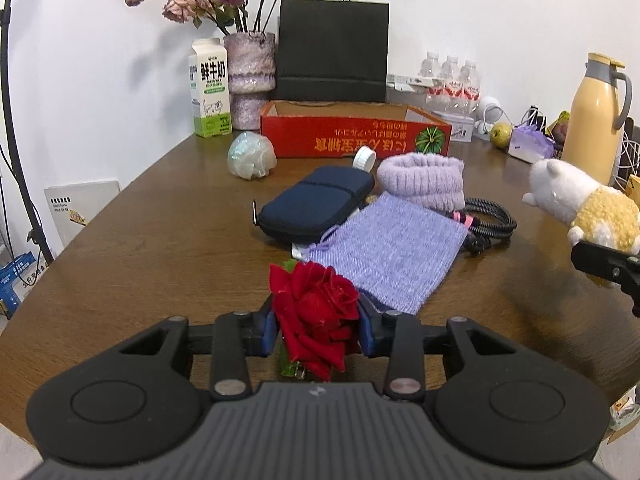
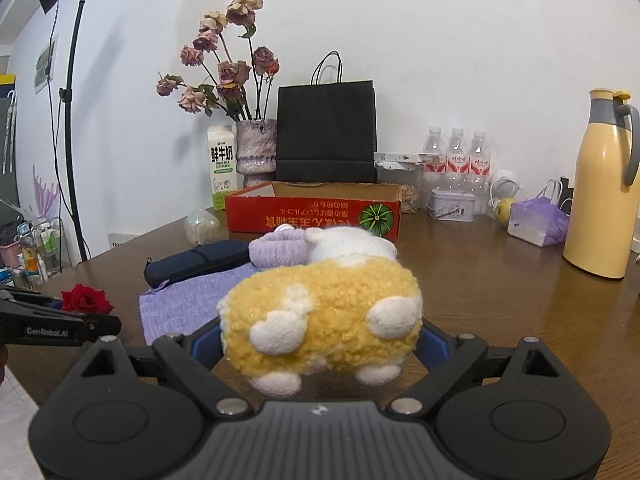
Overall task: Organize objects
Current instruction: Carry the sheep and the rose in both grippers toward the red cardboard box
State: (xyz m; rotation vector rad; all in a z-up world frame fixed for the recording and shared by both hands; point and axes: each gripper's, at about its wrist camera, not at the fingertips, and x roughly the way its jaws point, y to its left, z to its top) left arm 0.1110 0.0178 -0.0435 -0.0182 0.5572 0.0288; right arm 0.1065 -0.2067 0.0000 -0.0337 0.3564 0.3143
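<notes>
- L gripper (image 1: 318, 330): jaws closed on red rose (image 1: 316, 312), blue pads pressed to bloom both sides; green stem bit visible below petals.
- Rose held just above wooden table (image 1: 160, 248), near its front edge, right beside near corner of lavender knit pouch (image 1: 392, 248).
- R gripper (image 2: 320, 344): jaws clamped on yellow-white plush toy (image 2: 324, 316), blue pads at its flanks; white head end pointed away from cam, toward red box (image 2: 312, 210).
- Plush lifted off tabletop, seen from L cam at far right, over table's right side, well apart from rose.
- Mid-table pile: navy zip case (image 1: 316, 206) touching pouch; lavender fuzzy headband (image 1: 422, 178) behind pouch; black coiled cable (image 1: 486, 220) just right of pouch; white cap (image 1: 364, 159) behind case.
- Pearly shell-like ornament (image 1: 252, 156) left of box front, apart from case.
- Red box open-topped, pumpkin print on front, set near wall in front of black paper bag (image 1: 332, 50).
- Left of bag: vase w/ dried roses (image 1: 250, 80), milk carton (image 1: 210, 88) beside it.
- Right of box: water bottles (image 1: 450, 76), small tin (image 2: 452, 204), yellow-green fruit (image 1: 500, 134), purple tied bag (image 2: 538, 220), yellow thermos (image 1: 596, 116).
</notes>
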